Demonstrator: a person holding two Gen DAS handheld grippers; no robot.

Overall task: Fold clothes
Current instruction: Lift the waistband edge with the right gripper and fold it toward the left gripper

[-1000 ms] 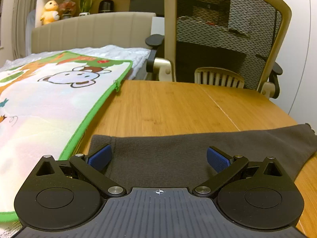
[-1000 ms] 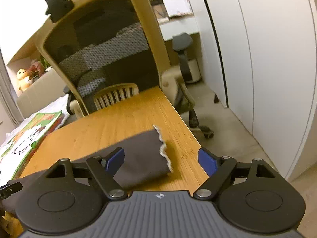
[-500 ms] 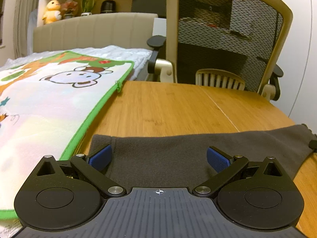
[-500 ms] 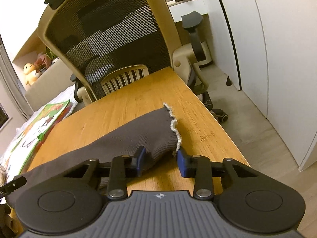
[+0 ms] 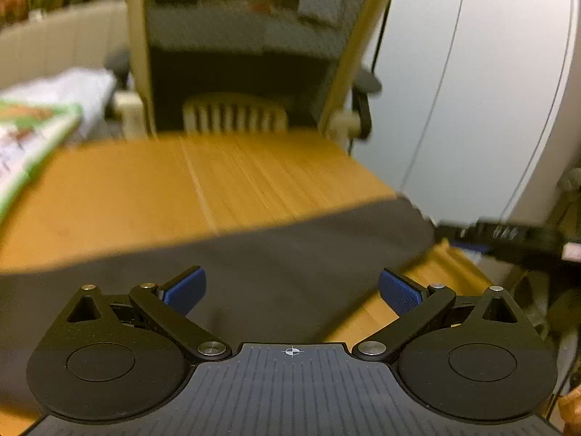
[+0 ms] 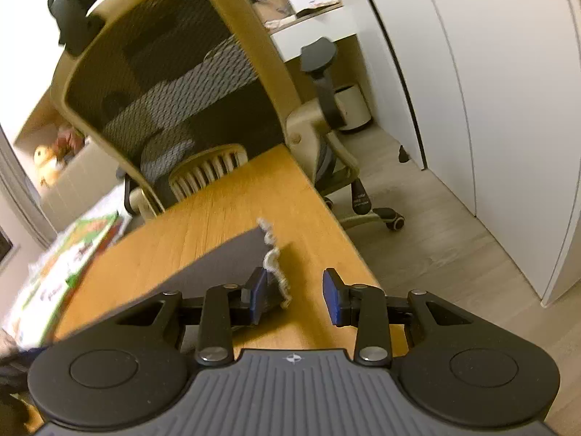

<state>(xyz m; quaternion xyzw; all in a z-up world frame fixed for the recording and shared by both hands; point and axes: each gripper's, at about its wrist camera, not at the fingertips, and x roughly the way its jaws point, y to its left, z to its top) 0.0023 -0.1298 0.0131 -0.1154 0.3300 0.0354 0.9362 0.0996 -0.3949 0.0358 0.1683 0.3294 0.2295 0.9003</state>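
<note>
A dark grey knit garment (image 5: 254, 265) lies stretched across the wooden table (image 5: 152, 189); its pale scalloped hem (image 6: 272, 254) shows in the right wrist view. My left gripper (image 5: 292, 290) is open, its blue pads spread wide above the cloth. My right gripper (image 6: 296, 296) is open with a moderate gap; its left pad (image 6: 258, 295) sits at the hem's corner, the right pad over bare wood. The garment (image 6: 214, 272) looks raised off the table at that end. The right gripper also appears at the left wrist view's right edge (image 5: 508, 239).
A mesh-backed office chair (image 6: 174, 83) stands behind the table's far edge. A green-edged cartoon mat (image 6: 69, 258) lies at the table's left. The table's right edge (image 6: 337, 218) drops to the floor beside white cabinets (image 6: 490, 91). A bed is far left.
The left gripper has swung right and risen, still open. The right gripper's pads, nearly closed around the hem half a second ago, stand wider apart now and the view has lifted.
</note>
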